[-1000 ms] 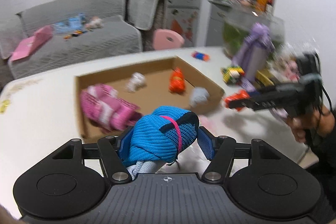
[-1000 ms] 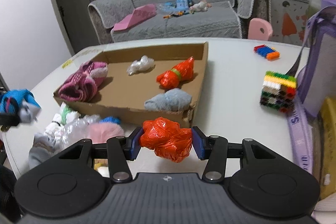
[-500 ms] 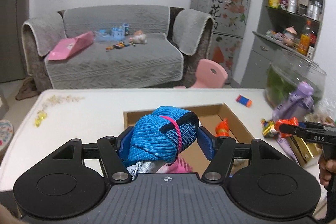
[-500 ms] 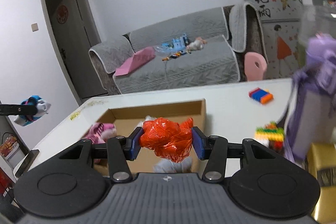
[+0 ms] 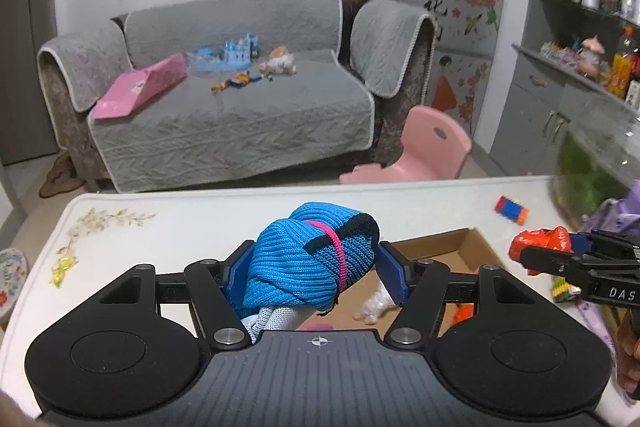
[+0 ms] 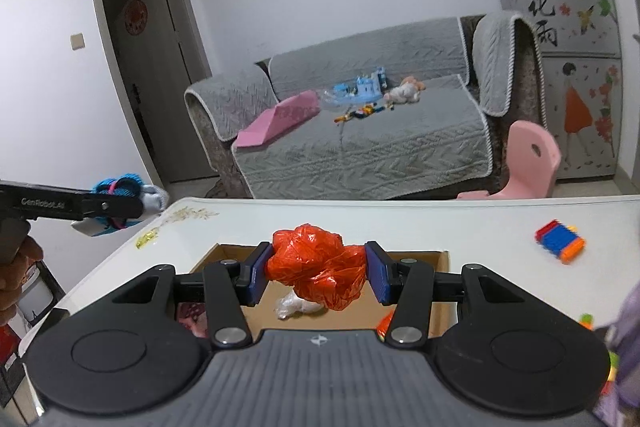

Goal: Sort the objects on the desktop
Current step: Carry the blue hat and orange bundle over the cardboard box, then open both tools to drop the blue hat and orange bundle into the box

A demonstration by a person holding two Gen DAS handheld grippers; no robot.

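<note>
Blue sock bundle (image 5: 316,259) crosswise, cuff rightward

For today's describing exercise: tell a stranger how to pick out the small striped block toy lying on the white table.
Start at the white table in front of the grey sofa. Right of the open cardboard box, the small block toy lies alone on bare tabletop. Its red, blue and orange stripes set it apart from the crumpled orange plastic bundle in the right gripper.

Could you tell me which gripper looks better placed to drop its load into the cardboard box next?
Right, probably. The right gripper holds its orange plastic bag directly over the cardboard box, while the left gripper, clamping a blue rolled sock, sits toward the box's near-left side.
</note>
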